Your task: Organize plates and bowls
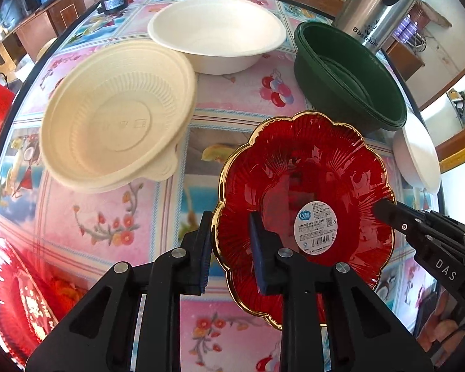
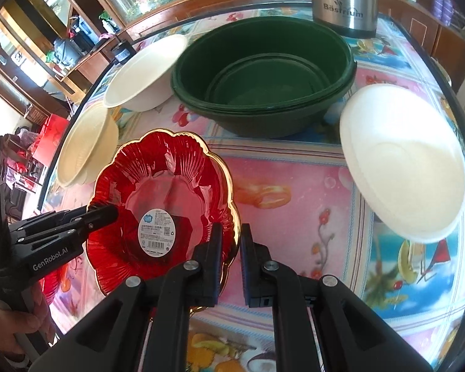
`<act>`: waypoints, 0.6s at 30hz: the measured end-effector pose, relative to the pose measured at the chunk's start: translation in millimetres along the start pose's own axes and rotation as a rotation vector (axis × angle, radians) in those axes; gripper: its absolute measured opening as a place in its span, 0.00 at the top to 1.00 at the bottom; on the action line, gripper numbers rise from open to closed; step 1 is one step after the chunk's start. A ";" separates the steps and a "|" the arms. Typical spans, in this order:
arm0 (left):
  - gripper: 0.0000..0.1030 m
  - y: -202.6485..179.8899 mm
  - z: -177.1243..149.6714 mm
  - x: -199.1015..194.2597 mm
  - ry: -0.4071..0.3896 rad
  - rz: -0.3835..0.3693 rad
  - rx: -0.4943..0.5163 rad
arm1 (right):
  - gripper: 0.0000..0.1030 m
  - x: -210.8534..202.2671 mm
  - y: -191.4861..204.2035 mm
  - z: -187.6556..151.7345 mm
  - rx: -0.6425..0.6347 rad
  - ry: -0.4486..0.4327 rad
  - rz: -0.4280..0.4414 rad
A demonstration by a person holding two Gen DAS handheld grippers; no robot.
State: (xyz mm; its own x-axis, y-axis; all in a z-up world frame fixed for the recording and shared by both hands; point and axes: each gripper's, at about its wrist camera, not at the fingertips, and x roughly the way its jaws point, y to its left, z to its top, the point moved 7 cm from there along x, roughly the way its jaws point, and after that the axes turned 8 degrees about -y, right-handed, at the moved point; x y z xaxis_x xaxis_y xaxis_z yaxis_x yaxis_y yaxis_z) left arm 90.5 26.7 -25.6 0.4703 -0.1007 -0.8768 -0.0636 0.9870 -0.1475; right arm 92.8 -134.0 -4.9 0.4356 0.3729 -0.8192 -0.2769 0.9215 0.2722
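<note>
Both claws pinch the gilt rim of the red plate (image 1: 303, 217), near the table's (image 1: 158, 198) front edge: the left gripper (image 1: 231, 248) at nine o'clock, the right gripper (image 2: 231, 262) at three, each clamped tight. Pulling unevenly could tilt the plate; the glossy rim may slip, though contact depth looks unclear.

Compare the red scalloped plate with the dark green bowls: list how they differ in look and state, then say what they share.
The red scalloped plate is see-through, gold-rimmed and carries a label; the dark green bowls are opaque and plain. The plate is shallow; the bowls are deep. The left gripper and right gripper pinch the plate's rim on opposite sides; the nested bowls stand ungripped. Both are over the flowered tablecloth.
</note>
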 end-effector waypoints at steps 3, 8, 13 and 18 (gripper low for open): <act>0.78 5.1 -3.8 -10.4 -0.005 -0.001 0.000 | 0.91 -4.2 6.5 -1.0 -0.004 -0.002 0.002; 0.78 14.7 -7.2 -26.1 -0.016 0.000 -0.006 | 0.91 -11.5 19.7 -2.8 -0.015 -0.010 0.003; 0.78 30.7 -11.1 -46.3 -0.039 -0.001 -0.021 | 0.91 -19.2 40.7 -5.0 -0.032 -0.017 0.006; 0.79 54.2 -17.9 -70.1 -0.063 0.013 -0.044 | 0.91 -26.2 68.8 -8.0 -0.059 -0.024 0.021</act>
State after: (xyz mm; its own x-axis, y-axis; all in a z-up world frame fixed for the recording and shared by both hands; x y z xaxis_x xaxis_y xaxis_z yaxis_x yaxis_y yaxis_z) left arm 38.4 85.0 19.7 0.5231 -0.0787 -0.8486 -0.1078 0.9816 -0.1574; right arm 55.5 -81.3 31.2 0.4498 0.3950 -0.8010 -0.3356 0.9059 0.2582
